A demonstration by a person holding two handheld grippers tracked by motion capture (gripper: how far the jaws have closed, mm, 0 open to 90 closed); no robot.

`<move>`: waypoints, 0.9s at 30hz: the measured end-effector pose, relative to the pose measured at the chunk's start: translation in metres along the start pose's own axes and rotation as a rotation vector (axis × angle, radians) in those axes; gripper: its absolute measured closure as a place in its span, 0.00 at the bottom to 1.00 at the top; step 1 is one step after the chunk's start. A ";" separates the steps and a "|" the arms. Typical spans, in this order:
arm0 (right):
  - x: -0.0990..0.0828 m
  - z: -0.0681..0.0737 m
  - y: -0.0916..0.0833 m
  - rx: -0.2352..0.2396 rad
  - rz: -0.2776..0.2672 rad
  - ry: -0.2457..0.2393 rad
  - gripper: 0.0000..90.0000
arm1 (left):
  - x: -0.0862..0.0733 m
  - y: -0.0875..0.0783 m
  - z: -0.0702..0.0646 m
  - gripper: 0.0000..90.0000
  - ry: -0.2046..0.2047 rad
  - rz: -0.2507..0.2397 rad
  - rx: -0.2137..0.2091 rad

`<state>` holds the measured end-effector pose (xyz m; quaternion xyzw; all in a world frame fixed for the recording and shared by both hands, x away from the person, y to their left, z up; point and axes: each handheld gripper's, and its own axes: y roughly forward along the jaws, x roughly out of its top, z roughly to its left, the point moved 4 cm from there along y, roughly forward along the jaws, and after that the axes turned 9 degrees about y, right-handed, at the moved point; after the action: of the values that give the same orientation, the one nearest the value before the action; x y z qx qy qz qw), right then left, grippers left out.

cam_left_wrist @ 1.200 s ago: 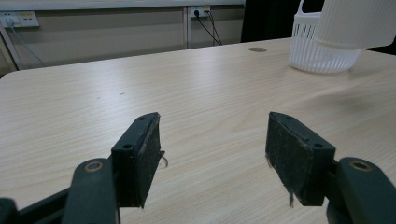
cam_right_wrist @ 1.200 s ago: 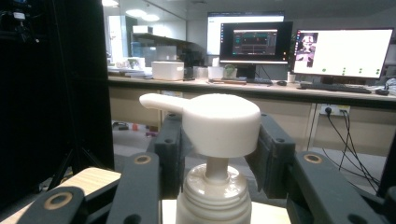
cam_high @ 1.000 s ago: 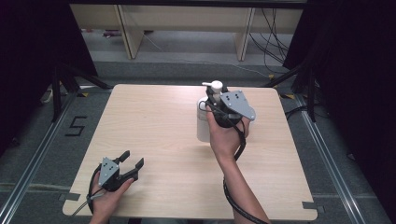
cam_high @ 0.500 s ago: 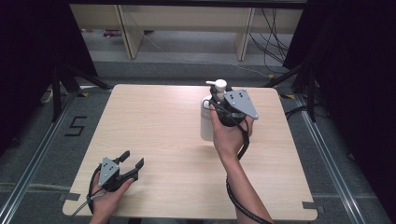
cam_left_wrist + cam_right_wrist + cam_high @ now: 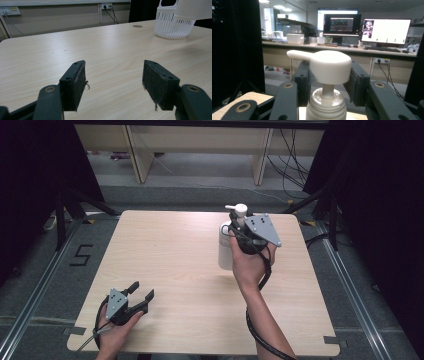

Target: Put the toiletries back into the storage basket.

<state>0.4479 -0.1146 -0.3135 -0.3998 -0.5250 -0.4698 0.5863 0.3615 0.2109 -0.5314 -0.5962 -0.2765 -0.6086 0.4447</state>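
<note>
A white pump bottle (image 5: 225, 251) is upright over the right half of the wooden table (image 5: 170, 250). My right gripper (image 5: 239, 229) is shut on it just under the pump head. In the right gripper view the pump head (image 5: 329, 66) and the neck sit between the two black jaws of the right gripper (image 5: 327, 77), with the spout pointing left. I cannot tell whether the bottle's base touches the table. My left gripper (image 5: 141, 291) rests in a hand near the front left corner. It is open, and the left gripper (image 5: 113, 82) has only bare tabletop between its pads.
A white slotted basket (image 5: 172, 23) stands on the tabletop at the far right of the left gripper view. A desk with lit monitors (image 5: 387, 31) fills the background of the right gripper view. Shelving legs (image 5: 137, 160) stand beyond the table's far edge.
The right gripper has carried the pump bottle a little to the right. The left gripper has stayed where it was.
</note>
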 end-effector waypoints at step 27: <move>0.006 -0.016 -0.003 -0.031 -0.009 -0.006 0.67 | 0.000 0.000 -0.001 0.39 0.004 0.004 0.000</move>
<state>0.4495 -0.1318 -0.3094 -0.4078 -0.5215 -0.4792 0.5762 0.3616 0.2101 -0.5314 -0.5957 -0.2742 -0.6087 0.4465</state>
